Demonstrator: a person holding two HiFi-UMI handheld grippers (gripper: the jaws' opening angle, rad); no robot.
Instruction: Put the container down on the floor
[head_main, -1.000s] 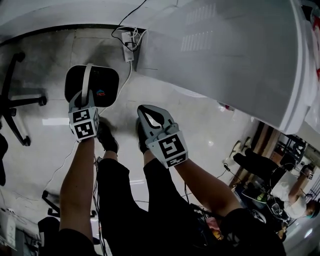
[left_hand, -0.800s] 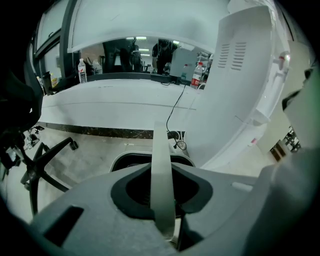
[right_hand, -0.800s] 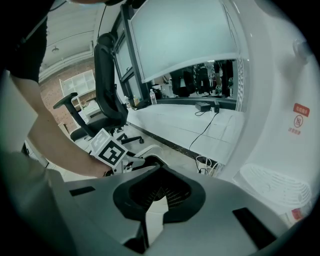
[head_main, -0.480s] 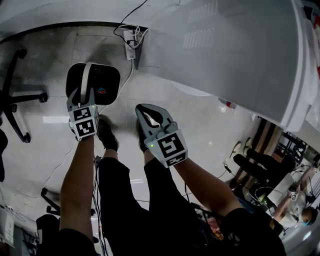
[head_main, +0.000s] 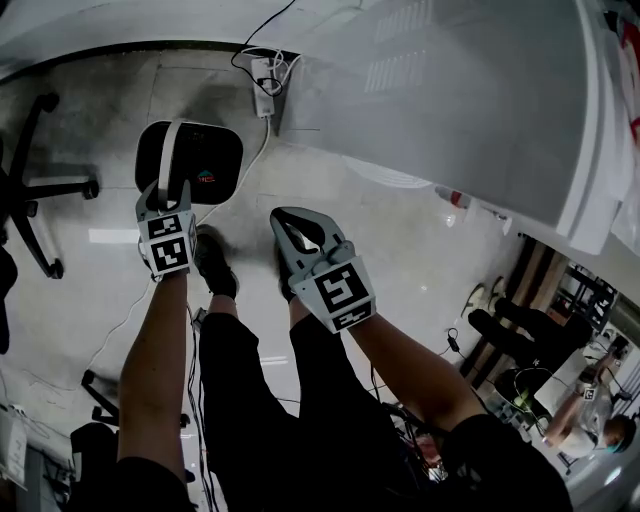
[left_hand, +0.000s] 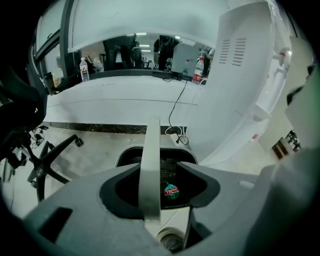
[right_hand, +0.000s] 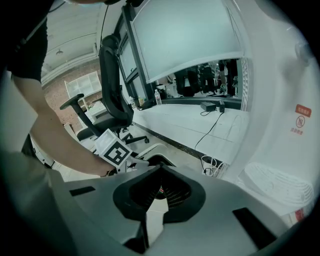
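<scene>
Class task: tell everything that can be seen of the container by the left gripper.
The container is a squarish, round-cornered bin, plastic by its look, with a pale rim and a dark inside. A small round sticker sits inside it, below a gridded patch. Its pale band handle stands upright between the opening jaws of the left gripper; whether a pad touches it is unclear. The bin looks set upright on the glossy floor, close to a white cable.
</scene>
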